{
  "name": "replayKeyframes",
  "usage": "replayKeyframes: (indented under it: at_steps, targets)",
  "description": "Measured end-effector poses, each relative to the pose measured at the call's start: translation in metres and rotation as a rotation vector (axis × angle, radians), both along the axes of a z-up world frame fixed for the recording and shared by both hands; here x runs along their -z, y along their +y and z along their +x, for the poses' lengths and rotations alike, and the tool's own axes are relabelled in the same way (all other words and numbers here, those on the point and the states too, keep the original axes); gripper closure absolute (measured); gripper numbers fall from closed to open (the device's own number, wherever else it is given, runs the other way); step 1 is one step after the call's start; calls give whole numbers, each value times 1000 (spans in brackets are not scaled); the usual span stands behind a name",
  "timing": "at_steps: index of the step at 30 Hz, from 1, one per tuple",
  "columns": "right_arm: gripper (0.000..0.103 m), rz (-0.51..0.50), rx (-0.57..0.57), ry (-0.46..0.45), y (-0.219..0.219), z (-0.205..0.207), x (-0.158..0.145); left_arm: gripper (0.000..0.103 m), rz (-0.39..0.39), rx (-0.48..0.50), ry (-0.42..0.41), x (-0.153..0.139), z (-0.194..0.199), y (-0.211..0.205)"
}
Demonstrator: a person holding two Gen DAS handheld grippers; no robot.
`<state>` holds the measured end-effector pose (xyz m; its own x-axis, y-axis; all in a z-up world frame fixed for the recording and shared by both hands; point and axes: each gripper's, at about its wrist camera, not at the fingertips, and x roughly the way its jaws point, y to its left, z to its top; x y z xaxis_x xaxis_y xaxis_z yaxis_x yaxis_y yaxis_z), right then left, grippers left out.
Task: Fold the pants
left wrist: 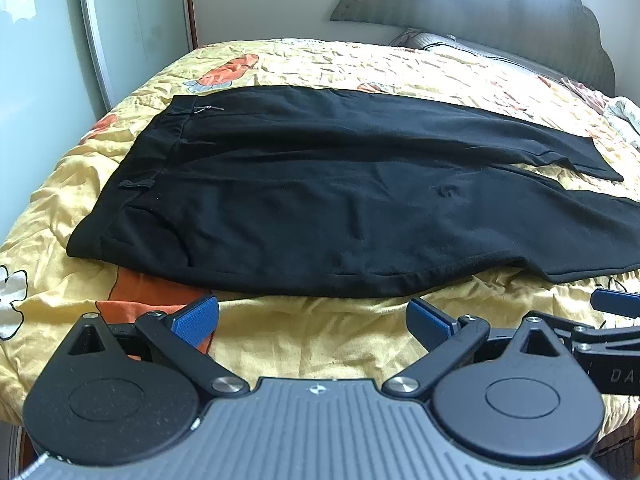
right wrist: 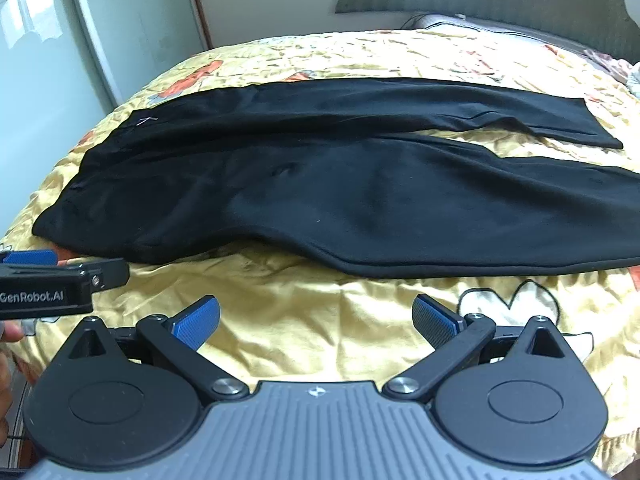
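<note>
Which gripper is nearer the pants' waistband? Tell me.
Left. The left gripper hangs open just short of the pants near the waistband; the right gripper is open farther along, toward the legs.

Black pants (left wrist: 320,200) on yellow, orange-flowered bedspread (left wrist: 312,344).

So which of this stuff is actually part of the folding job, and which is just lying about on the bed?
Part of the job:
- black pants, spread flat on the bed
- left gripper, open, empty
- right gripper, open, empty

Just there:
- yellow flowered bedspread underneath
- pillow by the headboard
- crumpled cloth at the far right
</note>
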<state>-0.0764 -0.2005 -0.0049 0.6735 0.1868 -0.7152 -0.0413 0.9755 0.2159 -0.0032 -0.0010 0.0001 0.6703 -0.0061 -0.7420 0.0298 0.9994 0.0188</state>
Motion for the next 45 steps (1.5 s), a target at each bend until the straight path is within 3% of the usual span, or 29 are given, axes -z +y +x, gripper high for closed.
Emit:
replayKeyframes:
  at_steps: [32, 41, 45]
  targets:
    - [0, -24, 2, -19, 2, -1, -2, 2, -20, 16, -28, -2, -3, 1]
    - [0, 11, -4, -24, -2, 0, -3, 2, -42, 37, -50, -5, -5, 2]
    - [0, 15, -18, -32, -1, 1, -4, 3, -93, 55, -62, -7, -4, 7]
